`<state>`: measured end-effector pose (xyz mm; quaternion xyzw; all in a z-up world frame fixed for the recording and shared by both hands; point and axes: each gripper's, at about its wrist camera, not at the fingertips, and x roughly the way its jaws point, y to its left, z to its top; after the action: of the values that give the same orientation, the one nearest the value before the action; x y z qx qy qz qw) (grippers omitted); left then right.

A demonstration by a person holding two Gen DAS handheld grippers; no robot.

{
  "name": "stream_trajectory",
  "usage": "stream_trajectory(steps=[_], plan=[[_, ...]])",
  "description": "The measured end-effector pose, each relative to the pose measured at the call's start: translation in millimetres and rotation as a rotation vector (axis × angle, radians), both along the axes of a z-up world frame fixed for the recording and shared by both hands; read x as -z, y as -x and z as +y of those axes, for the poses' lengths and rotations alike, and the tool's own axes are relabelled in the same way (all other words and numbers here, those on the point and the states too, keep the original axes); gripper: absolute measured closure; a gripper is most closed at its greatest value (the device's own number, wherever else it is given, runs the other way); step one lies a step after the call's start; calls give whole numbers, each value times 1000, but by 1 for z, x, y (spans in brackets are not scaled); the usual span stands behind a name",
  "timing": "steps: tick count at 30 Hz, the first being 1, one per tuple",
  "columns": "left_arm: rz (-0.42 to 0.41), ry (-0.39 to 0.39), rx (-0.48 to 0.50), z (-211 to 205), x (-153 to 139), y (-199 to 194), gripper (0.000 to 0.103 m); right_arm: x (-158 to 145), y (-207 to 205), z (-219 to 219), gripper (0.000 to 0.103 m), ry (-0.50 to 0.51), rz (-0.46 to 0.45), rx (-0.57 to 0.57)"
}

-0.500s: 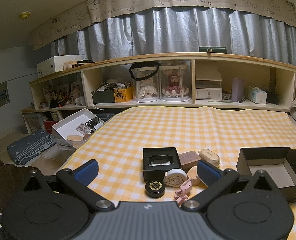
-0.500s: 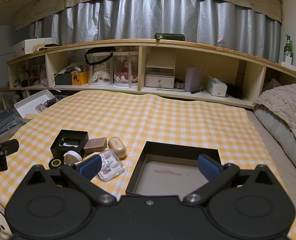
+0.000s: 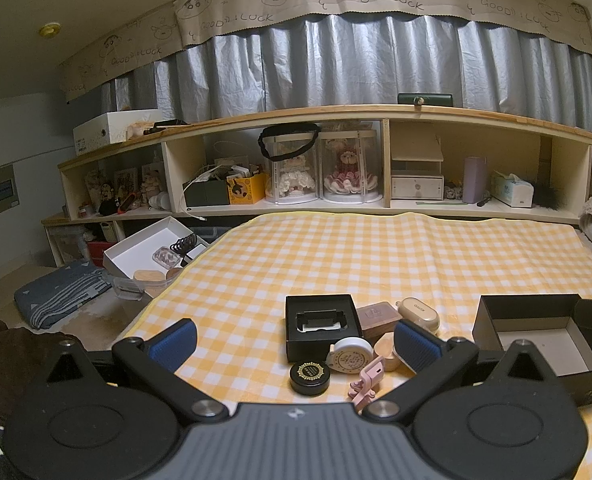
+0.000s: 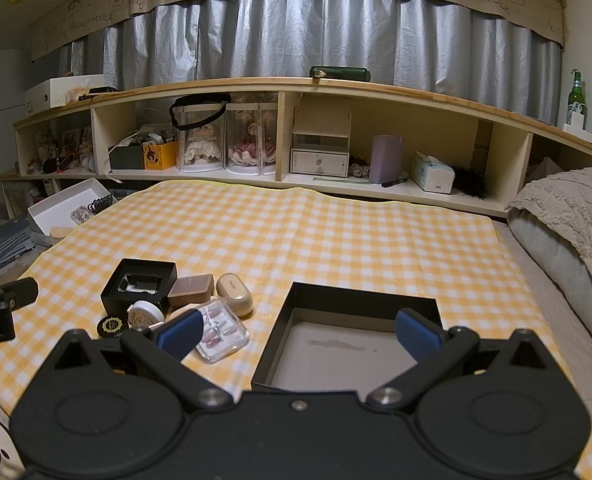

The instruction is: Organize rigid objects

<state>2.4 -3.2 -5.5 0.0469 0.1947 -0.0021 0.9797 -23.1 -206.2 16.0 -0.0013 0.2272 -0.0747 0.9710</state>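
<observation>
A cluster of small items lies on the yellow checked cloth: a small black box (image 3: 320, 326) with an insert, a brown case (image 3: 378, 314), a beige earbud case (image 3: 418, 312), a white round tin (image 3: 350, 358), a black round jar (image 3: 310, 376), a pink clip (image 3: 366, 380) and a clear nail case (image 4: 219, 332). A large open black box (image 4: 356, 344) stands to their right, empty. My left gripper (image 3: 296, 342) is open above the cluster. My right gripper (image 4: 298, 328) is open, over the big box's near edge.
A long wooden shelf (image 3: 376, 114) with dolls, boxes and tissues runs behind the bed. A white open box (image 3: 143, 240) with small items sits off the cloth's left edge. A grey blanket and pillow (image 4: 568, 240) lie at the right.
</observation>
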Motion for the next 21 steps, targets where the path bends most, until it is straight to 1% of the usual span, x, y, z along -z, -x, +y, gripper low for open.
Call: stream_trajectory(steps=[21], plan=[[0,0,1,-1,1,-1,0,-1,0,-1,0,1,1,1]])
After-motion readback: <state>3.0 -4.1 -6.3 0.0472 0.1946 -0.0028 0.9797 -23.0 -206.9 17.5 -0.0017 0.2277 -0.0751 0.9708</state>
